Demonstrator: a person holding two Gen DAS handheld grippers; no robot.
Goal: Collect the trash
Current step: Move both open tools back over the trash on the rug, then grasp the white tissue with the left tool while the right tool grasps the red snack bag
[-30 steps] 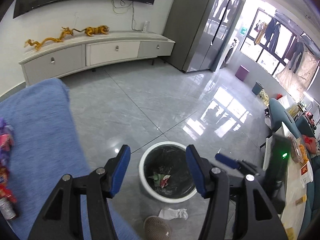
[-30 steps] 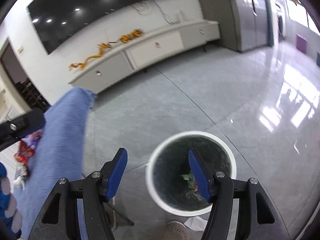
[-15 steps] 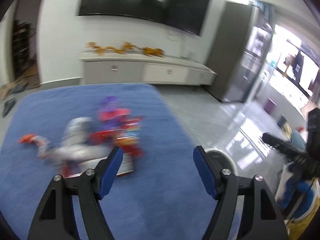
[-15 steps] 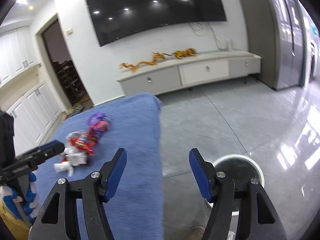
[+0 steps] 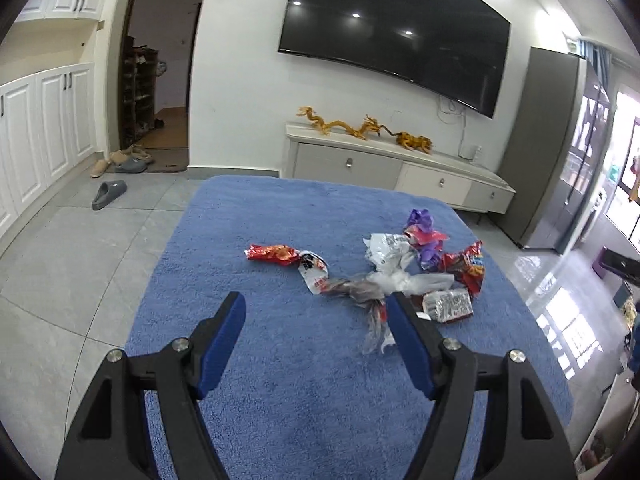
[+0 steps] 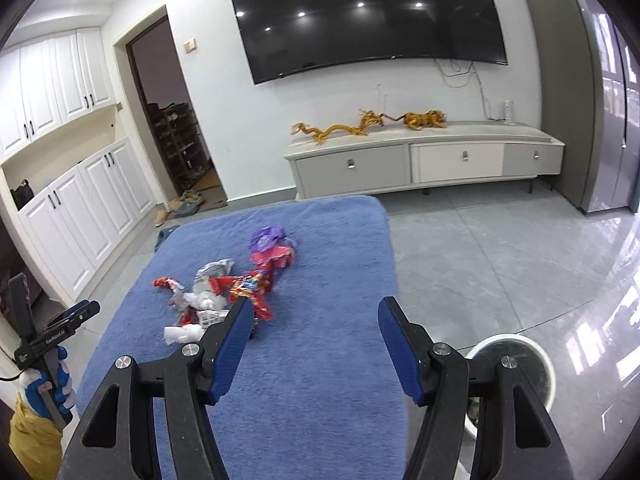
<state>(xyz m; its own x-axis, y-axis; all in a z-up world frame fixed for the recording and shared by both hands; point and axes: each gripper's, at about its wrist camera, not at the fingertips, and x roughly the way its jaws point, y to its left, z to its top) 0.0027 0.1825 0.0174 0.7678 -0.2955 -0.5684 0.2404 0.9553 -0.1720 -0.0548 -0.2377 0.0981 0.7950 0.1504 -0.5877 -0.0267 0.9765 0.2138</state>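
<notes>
blue cloth (image 5: 280, 380) now under both grippers, bin (image 6: 516, 364) off to the side
left gripper (image 5: 316, 320) just widened, right gripper (image 6: 314, 322) apart, both empty; wrappers (image 5: 400, 264) mid-cloth, edges clear.

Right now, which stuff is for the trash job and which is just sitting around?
For the job:
- crumpled snack wrappers on the blue fuzzy cloth
- round white trash bin

Just lying about:
- golden dragon ornaments
- grey slipper
- wall-mounted black TV
</notes>
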